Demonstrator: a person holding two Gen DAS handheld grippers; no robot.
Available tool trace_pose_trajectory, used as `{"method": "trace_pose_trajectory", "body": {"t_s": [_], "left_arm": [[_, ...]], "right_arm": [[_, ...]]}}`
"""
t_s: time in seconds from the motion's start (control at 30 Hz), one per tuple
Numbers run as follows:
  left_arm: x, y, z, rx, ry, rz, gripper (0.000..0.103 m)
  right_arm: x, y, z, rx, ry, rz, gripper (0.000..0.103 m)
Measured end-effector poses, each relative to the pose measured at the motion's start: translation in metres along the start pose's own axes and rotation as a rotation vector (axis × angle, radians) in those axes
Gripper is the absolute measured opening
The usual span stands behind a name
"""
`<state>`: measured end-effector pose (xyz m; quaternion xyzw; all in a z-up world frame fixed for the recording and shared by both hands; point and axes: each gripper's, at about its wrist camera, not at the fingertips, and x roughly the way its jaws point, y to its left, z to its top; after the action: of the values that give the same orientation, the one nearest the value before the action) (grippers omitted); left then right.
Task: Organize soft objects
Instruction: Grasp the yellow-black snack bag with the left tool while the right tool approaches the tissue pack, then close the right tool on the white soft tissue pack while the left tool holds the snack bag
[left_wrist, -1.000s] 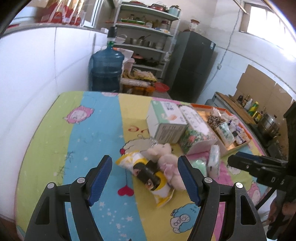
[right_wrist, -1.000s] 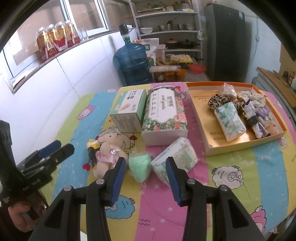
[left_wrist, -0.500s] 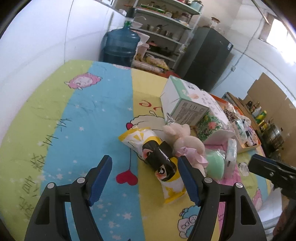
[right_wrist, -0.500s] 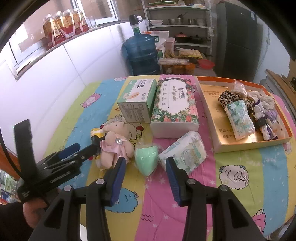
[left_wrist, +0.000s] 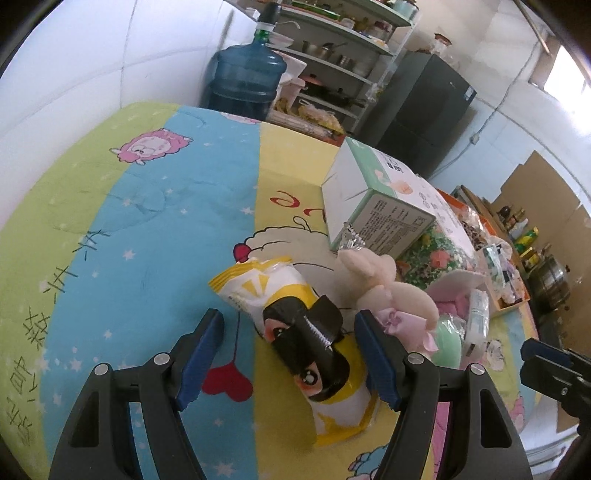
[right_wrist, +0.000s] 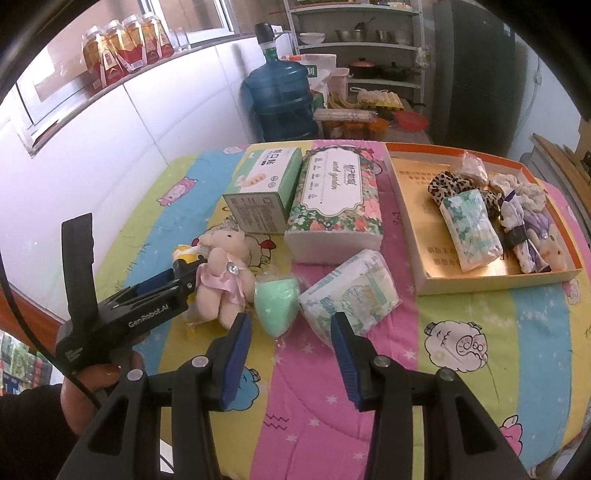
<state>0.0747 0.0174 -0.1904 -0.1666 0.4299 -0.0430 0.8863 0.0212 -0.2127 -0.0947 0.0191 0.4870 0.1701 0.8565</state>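
Risk: left claw, wide open and empty astride the yellow packet; closing could snag the plush bear.

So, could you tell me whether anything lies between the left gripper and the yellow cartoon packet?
Nothing visible does. The open left gripper already straddles the yellow cartoon packet; the pink-dressed teddy bear lies just beside its right finger, close enough to get brushed.

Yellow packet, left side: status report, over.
Left gripper open, fingers astride the yellow packet, not gripping. Right gripper open, empty, above the green sponge. Pink bear crowds the packet's right side.
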Motion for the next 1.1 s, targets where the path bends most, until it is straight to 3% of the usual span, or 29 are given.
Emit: {"method": "trace_pose_trajectory", "body": {"t_s": [0.1,0.17,0.27,0.53,0.6,0.67,0.7,0.93,1.1], "left_arm": [[0.004,-0.005,0.001,0.022,-0.003,0.014,0.065],[0.005,-0.006,0.001,0.027,-0.005,0.0,0.049],[0.006,-0.006,0.001,0.019,0.003,-0.04,0.045],[-0.009,-0.002,0.001,0.024,-0.036,-0.034,0.042],[-0.016,0.001,0.003,0.04,-0.057,-0.025,0.042],[-0.024,0.004,0.007,0.053,-0.078,-0.017,0.042],[-0.028,0.005,0.009,0.059,-0.09,-0.013,0.042],[-0.044,0.019,0.019,0.079,-0.122,-0.03,0.041],[-0.049,0.029,0.02,0.102,-0.118,-0.041,0.041]], "right_arm": [[0.002,-0.002,0.0,0.001,0.004,0.0,0.045],[0.004,-0.004,0.0,0.004,0.005,-0.002,0.045],[0.008,-0.008,0.001,0.021,0.008,0.001,0.045],[0.018,-0.024,0.005,0.128,-0.011,0.013,0.045],[0.022,-0.031,0.006,0.194,-0.024,0.031,0.055],[0.025,-0.04,0.006,0.269,-0.036,0.046,0.083],[0.026,-0.043,0.005,0.304,-0.048,0.048,0.085],[0.038,-0.063,-0.002,0.524,-0.073,0.082,0.086],[0.05,-0.067,-0.006,0.593,-0.066,0.075,0.086]]}}
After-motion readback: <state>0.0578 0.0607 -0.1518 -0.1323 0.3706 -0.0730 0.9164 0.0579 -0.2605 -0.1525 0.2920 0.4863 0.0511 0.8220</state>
